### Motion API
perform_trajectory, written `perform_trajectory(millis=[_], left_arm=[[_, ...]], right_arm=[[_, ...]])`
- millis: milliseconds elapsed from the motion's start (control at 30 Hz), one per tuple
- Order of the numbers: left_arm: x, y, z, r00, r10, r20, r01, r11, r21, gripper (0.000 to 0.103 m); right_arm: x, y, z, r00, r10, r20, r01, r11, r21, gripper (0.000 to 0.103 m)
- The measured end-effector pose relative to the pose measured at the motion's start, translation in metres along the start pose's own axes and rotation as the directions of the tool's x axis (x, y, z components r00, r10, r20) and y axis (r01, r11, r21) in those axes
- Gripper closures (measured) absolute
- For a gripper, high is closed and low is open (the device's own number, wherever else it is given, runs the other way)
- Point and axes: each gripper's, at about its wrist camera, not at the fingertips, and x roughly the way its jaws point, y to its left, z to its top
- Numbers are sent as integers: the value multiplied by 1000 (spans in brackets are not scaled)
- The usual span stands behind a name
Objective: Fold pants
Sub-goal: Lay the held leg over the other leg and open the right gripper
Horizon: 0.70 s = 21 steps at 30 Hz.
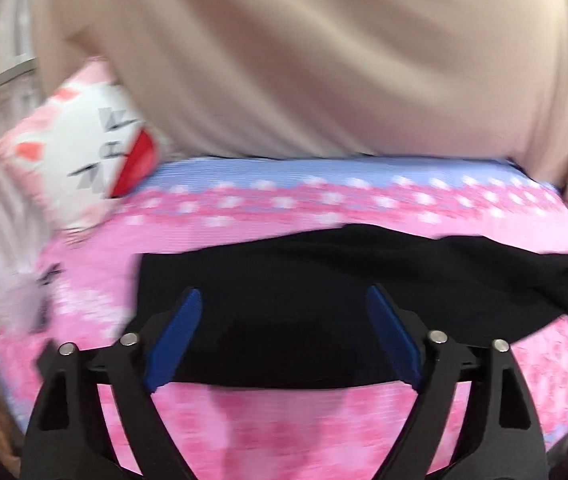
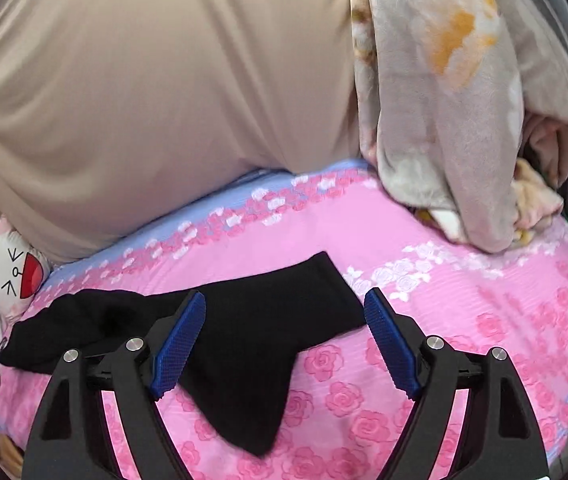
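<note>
I have both the left gripper (image 1: 284, 336) and right gripper (image 2: 285, 338) released, jaws wide (nothing pinched), leaving the black pants (image 1: 323, 300) lying folded mid-frame on the bed (image 2: 483, 320).

Soft even daylight, left view motion-blurred, fisheye bending, dark vignetted corners

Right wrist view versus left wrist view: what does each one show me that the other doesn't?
Only the right wrist view shows the right gripper, open, the pants' corner hanging toward the camera, and a heap of floral blankets. Only the left wrist view shows the left gripper, open above the pants' near edge. Both show the black pants on the pink rose sheet, the cat-face pillow and beige fabric behind.
</note>
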Motion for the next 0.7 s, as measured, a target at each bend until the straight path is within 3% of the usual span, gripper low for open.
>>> perform_trajectory(millis=[100, 200, 233, 267, 300, 400, 467, 533, 600, 633, 700], left_arm=[[25, -48, -12, 994, -94, -51, 95, 995, 28, 20], [41, -85, -23, 987, -132, -94, 138, 988, 64, 20], [43, -94, -27, 985, -136, -105, 144, 987, 74, 20], [47, -101, -30, 983, -139, -119, 149, 985, 83, 20], [51, -105, -32, 981, -144, -129, 155, 984, 85, 20], [56, -104, -34, 981, -132, -144, 144, 986, 78, 20], [58, -99, -34, 982, -117, -146, 127, 990, 66, 20], [61, -92, -36, 983, -108, -149, 117, 992, 51, 19], [68, -83, -40, 983, -82, -163, 88, 996, 30, 18], [71, -78, -42, 982, -67, -175, 71, 997, 15, 18], [79, -61, -48, 977, -38, -209, 33, 999, -27, 18]], right_arm=[[33, 4, -11, 992, -15, -126, 15, 1000, -1, 24], [62, 5, -35, 970, 8, -243, -5, 1000, 11, 28], [69, 9, -42, 965, 14, -262, -15, 1000, -4, 39], [76, 13, -47, 959, 10, -283, -23, 999, -39, 92], [86, 22, -51, 947, -26, -320, -6, 995, -100, 96], [72, 38, -21, 975, -46, -219, 6, 983, -182, 98], [58, 40, 17, 990, -62, -126, 34, 977, -211, 98], [65, 36, 41, 987, -134, -87, 107, 960, -259, 96], [102, 16, 46, 959, -243, -146, 190, 933, -305, 73], [122, 3, 41, 929, -320, -187, 252, 915, -316, 73], [143, -14, 30, 836, -506, -213, 428, 844, -324, 73]])
